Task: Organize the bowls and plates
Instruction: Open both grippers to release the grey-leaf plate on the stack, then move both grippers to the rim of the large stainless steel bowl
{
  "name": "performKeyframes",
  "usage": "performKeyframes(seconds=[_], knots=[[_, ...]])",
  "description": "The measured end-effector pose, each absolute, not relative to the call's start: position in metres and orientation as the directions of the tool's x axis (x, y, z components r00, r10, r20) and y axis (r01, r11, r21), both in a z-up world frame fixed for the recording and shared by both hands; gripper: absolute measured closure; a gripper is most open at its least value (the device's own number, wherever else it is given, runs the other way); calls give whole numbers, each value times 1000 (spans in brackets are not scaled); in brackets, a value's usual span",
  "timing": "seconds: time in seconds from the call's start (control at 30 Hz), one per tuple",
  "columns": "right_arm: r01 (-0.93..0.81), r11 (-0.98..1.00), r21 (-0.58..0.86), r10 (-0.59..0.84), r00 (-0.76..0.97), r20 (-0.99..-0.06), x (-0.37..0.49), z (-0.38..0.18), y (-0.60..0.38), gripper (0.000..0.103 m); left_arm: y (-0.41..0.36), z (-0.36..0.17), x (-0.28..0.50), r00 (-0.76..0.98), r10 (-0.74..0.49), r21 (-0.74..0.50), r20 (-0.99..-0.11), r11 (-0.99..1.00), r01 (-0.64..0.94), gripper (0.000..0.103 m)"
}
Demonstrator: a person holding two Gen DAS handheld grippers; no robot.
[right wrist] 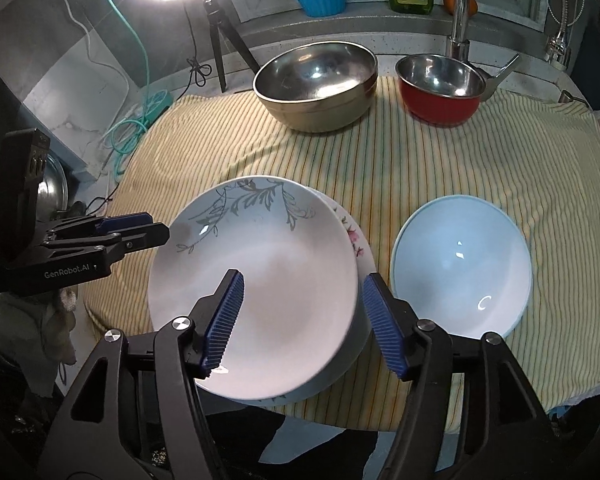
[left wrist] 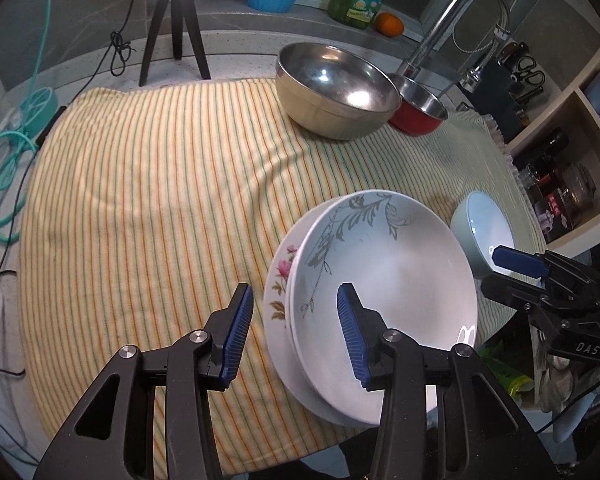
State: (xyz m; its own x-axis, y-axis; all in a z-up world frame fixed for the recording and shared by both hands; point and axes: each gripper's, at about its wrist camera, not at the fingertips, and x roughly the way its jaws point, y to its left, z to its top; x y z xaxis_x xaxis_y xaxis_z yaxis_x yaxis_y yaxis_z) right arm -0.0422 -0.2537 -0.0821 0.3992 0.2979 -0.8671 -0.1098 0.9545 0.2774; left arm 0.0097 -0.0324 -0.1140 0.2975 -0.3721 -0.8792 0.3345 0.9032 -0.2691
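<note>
Left gripper (left wrist: pixel 296 332): jaws apart, straddling the near-left rim of the grey-leaf plate (left wrist: pixel 384 276), apparently clear of it. Right gripper (right wrist: pixel 304 320): jaws apart over that plate's right rim. The grey-leaf plate sits stacked on the pink-flower plate (left wrist: pixel 280 280). Blue bowl (right wrist: pixel 460 264) just right of the stack; steel bowl (right wrist: pixel 316 84) and red pot (right wrist: pixel 440 88) beyond it, on the striped cloth (right wrist: pixel 420 168).

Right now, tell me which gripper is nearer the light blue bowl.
Right. The right gripper hangs over the stacked plates' edge beside the light blue bowl; the left gripper is at the plates' far side.
</note>
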Motion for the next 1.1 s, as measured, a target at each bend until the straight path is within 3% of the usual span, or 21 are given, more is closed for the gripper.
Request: performKeyframes(seconds=[0.63,1.1], knots=[[-45,930,365,339,490,-803,17,-53,-271,31,-18,-90,74,367,-402,-299,-839,904,307,61],[50,879,475,401,462,-791,78,-73,-278,32,-34,-95,128,332,-471,-369,-817,871,325,61]])
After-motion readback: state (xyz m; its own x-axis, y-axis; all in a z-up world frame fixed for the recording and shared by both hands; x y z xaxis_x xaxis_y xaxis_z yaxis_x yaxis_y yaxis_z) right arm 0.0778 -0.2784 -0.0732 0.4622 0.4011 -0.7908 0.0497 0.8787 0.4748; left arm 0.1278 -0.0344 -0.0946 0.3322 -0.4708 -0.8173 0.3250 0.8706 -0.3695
